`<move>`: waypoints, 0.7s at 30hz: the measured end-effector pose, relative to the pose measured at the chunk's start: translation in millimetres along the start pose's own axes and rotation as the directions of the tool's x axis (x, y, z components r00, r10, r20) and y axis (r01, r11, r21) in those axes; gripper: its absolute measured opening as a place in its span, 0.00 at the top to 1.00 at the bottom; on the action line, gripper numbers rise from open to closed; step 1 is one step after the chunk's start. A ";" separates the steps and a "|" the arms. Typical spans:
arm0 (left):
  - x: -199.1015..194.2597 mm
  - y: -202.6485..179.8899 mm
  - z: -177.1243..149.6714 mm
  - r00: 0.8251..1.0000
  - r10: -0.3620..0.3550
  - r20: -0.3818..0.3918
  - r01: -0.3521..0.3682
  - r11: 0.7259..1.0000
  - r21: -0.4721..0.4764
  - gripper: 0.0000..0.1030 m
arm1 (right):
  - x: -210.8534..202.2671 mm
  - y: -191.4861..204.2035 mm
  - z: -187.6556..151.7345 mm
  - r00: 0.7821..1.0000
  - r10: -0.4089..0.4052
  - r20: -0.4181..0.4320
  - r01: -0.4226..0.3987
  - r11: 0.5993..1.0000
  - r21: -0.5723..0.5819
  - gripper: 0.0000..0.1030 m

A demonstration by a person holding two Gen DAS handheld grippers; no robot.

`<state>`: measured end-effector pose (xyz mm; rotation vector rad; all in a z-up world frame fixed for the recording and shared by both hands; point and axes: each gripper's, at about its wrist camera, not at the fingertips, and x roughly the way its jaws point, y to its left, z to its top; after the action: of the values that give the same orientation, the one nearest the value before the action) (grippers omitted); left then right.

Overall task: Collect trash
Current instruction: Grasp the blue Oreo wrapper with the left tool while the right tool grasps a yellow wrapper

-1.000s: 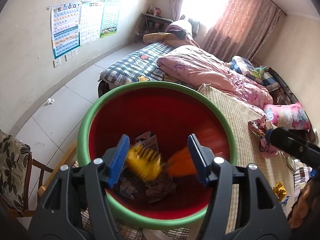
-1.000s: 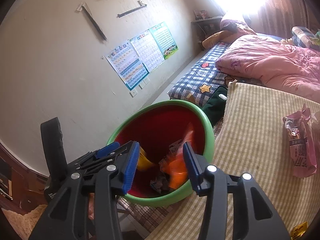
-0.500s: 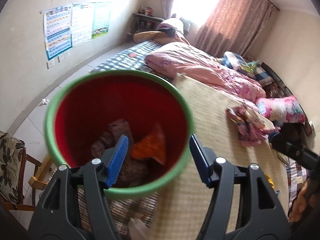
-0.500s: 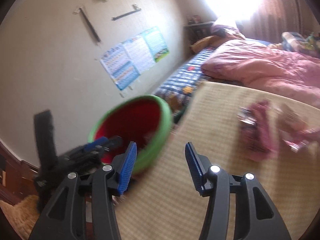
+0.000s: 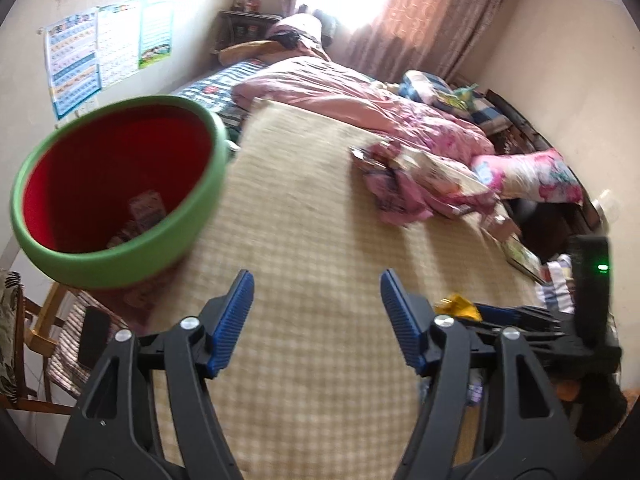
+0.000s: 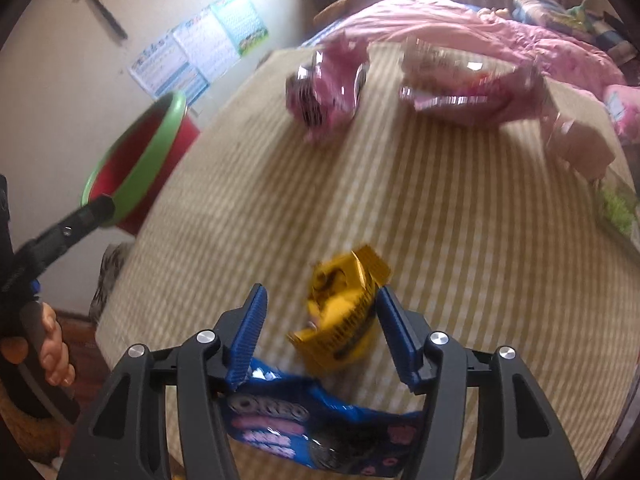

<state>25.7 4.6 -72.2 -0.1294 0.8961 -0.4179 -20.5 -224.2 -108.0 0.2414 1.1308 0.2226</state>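
Note:
A red bin with a green rim [image 5: 116, 256] stands left of the bed mat and holds several wrappers; it also shows in the right wrist view [image 6: 152, 152]. My left gripper [image 5: 316, 320] is open and empty above the checked mat [image 5: 304, 216]. My right gripper [image 6: 320, 332] is open, its jaws on either side of a yellow wrapper [image 6: 340, 320] on the mat. A blue Oreo packet [image 6: 304, 428] lies under that gripper. Pink wrappers [image 6: 328, 84] and a pale snack bag [image 6: 452, 84] lie further up the mat, seen also in the left wrist view [image 5: 400, 184].
A pink quilt [image 5: 340, 92] and a floral pillow [image 5: 532, 172] lie beyond the mat. A small cardboard box [image 6: 580, 148] sits at the mat's right side. A wooden chair [image 5: 40, 320] stands under the bin. Posters [image 5: 104, 44] hang on the left wall.
Both grippers have swung right, away from the bin where yellow and orange wrappers fell in. The right gripper now sits low over the yellow wrapper and Oreo packet.

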 end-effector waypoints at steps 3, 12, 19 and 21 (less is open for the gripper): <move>1.9 -22.0 -8.7 0.999 -0.044 -0.019 0.044 0.998 0.037 0.34 | -1.5 -2.4 -1.4 1.000 0.000 0.003 0.000 1.000 -0.024 0.63; 21.0 -95.9 -39.5 0.970 -0.188 -0.154 0.220 0.948 0.231 0.26 | -25.1 -33.0 3.1 0.997 0.024 0.079 -0.025 1.000 0.014 0.81; 53.4 -127.7 -70.7 0.933 -0.177 -0.314 0.283 0.900 0.332 0.26 | -28.8 -41.7 8.3 0.994 0.046 0.104 -0.051 0.998 0.041 0.78; 60.8 -132.0 -79.4 0.925 -0.147 -0.350 0.277 0.891 0.359 0.47 | -28.7 -46.5 8.6 0.993 0.065 0.103 -0.071 0.996 0.055 0.75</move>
<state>-42.1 -135.4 -129.0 0.2289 1.0947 -0.8418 -21.9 -277.6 -93.8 0.3400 1.0304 0.2352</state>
